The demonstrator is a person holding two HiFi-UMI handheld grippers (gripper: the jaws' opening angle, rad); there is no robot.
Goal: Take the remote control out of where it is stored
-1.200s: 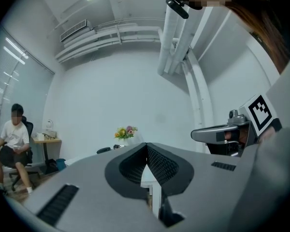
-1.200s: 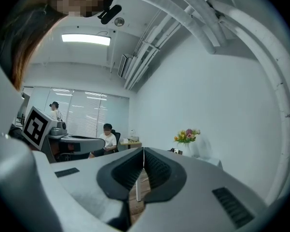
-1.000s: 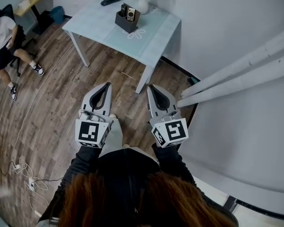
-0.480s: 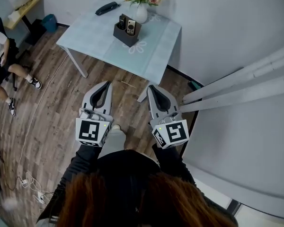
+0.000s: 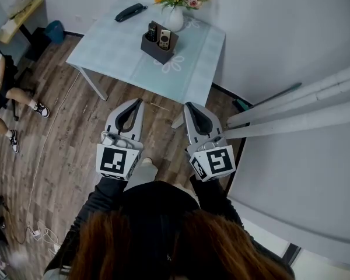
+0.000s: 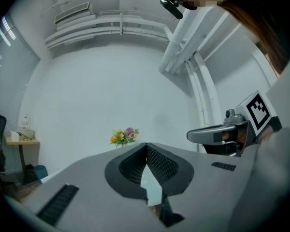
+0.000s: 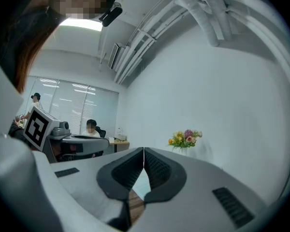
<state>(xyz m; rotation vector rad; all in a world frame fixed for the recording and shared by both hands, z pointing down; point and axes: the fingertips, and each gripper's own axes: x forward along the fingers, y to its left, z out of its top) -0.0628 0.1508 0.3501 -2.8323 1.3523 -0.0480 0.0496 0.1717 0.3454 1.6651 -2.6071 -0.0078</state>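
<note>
Hovering side by side, left gripper [image 5: 135, 105] and right gripper [image 5: 190, 108], fingers pressed together, empty, pointing toward the table [image 5: 116, 45].

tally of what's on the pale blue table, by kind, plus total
Remote controls upright in the holder: 2
Dark box-shaped holder: 1
White vase of flowers: 1
Black elongated object near the far corner: 1
Total: 5

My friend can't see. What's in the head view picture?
The left hand-held gripper and right hand-held gripper, both shut, hang over a wood floor, short of a pale table with a dark holder of two remote controls.
</note>
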